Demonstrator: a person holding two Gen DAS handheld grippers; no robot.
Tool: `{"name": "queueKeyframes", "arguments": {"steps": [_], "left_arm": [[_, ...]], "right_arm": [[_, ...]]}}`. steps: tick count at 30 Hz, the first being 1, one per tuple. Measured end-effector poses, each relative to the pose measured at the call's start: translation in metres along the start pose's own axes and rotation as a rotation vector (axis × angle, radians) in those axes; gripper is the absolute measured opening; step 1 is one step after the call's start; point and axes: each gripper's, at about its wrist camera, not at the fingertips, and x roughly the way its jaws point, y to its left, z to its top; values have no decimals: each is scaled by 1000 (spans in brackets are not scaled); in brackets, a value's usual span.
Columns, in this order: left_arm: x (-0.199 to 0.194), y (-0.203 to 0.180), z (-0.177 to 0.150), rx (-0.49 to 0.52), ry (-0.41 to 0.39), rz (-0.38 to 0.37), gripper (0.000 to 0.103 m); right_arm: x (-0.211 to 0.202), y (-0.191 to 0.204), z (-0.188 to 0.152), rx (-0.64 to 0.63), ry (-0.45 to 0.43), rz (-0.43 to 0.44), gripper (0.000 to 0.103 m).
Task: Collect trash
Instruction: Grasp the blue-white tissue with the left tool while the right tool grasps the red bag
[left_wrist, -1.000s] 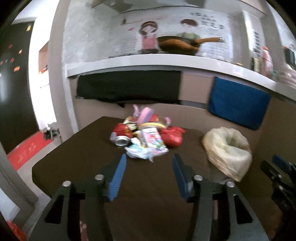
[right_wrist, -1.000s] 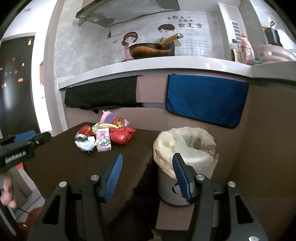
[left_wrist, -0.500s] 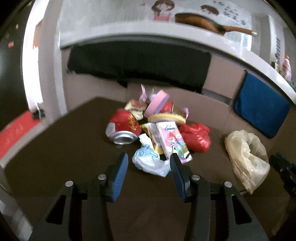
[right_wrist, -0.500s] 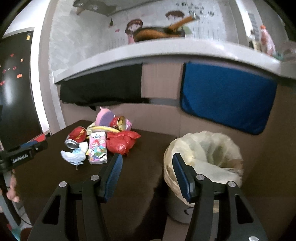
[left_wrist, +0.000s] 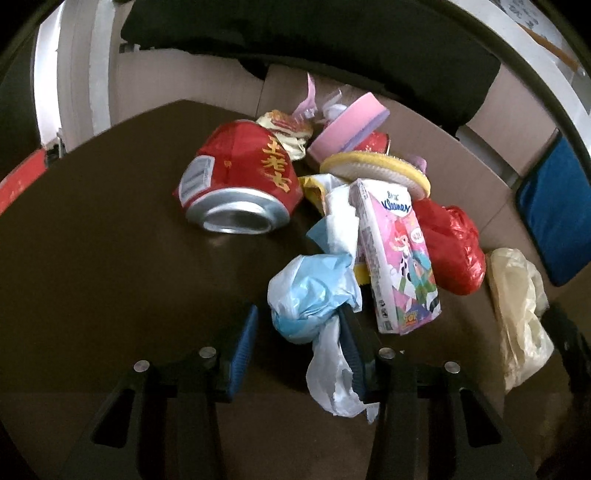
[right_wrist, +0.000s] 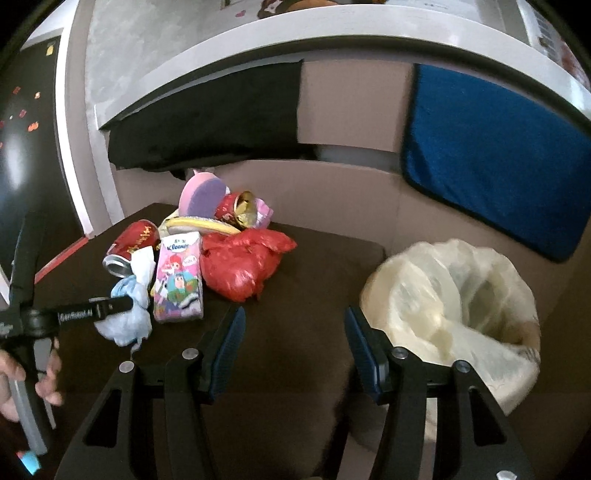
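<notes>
A heap of trash lies on the dark brown table (left_wrist: 110, 280): a crumpled pale blue and white wrapper (left_wrist: 314, 291), a red drink can (left_wrist: 240, 177), a pink Kleenex pack (left_wrist: 399, 254), a red plastic bag (left_wrist: 454, 243), pink and yellow sponges (left_wrist: 351, 125). My left gripper (left_wrist: 299, 328) is open with the blue wrapper between its fingers, resting against the right finger. My right gripper (right_wrist: 295, 332) is open and empty, over the table between the heap (right_wrist: 207, 251) and a bin lined with a pale bag (right_wrist: 454, 302). The wrapper (right_wrist: 129, 310) shows there beside the left gripper.
A cardboard wall (right_wrist: 332, 192) stands behind the table under a white counter. A black cloth (right_wrist: 207, 122) and a blue cloth (right_wrist: 498, 155) hang on it. The lined bin (left_wrist: 517, 295) stands past the table's right edge.
My left gripper has moved forward and down to the heap, and the blue wrapper now lies between its open fingers. My right gripper has tilted down a little toward the table.
</notes>
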Motion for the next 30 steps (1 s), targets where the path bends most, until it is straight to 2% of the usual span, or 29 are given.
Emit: {"name": "queueKeyframes", "arguments": {"steps": [4, 8, 12, 14, 16, 18, 20, 21, 22, 26, 30], "left_arm": [[1, -2, -3, 23, -7, 2, 45], [0, 0, -4, 18, -12, -11, 45], [0, 1, -5, 23, -9, -23, 45], [0, 2, -5, 25, -10, -36, 45], [0, 6, -5, 7, -12, -60, 45], [-1, 13, -6, -44, -12, -100, 45], [-2, 21, -6, -112, -6, -149, 42], [-2, 23, -6, -126, 2, -156, 37], [-2, 23, -5, -124, 1, -153, 33], [-7, 14, -4, -74, -36, -116, 29], [-17, 5, -3, -22, -82, -100, 27]], "right_arm": [[29, 9, 22, 14, 20, 54, 53], [76, 15, 41, 67, 94, 125, 53], [113, 18, 46, 115, 145, 147, 54], [126, 15, 46, 159, 156, 222, 54], [130, 13, 42, 193, 178, 267, 56], [130, 16, 38, 180, 196, 301, 53], [122, 18, 37, 142, 179, 286, 47], [119, 18, 37, 134, 177, 275, 45], [114, 17, 37, 128, 173, 251, 44], [97, 11, 40, 98, 138, 205, 42], [75, 11, 45, 54, 106, 193, 41]]}}
